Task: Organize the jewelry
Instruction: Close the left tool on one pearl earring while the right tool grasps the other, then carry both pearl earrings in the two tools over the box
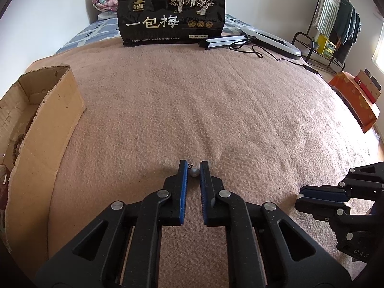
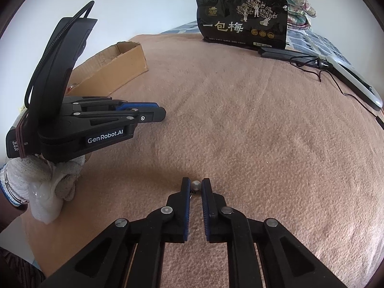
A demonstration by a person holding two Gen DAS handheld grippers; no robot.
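On the pink blanket (image 1: 216, 100), a cardboard box (image 1: 48, 120) sits at the left edge. Each gripper, left gripper (image 1: 193, 168) and right gripper (image 2: 196, 184), pinches a pearl earring (image 1: 194, 172) between narrowed jaws; the left is nearer the box.

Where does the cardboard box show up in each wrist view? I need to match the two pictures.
Left wrist view: the cardboard box is at the left edge, its open top facing up, running down past mid-height.
Right wrist view: it is in the upper left, on the far side of the blanket.
Shared landmark: the black snack bag standing upright at the far end of the blanket.
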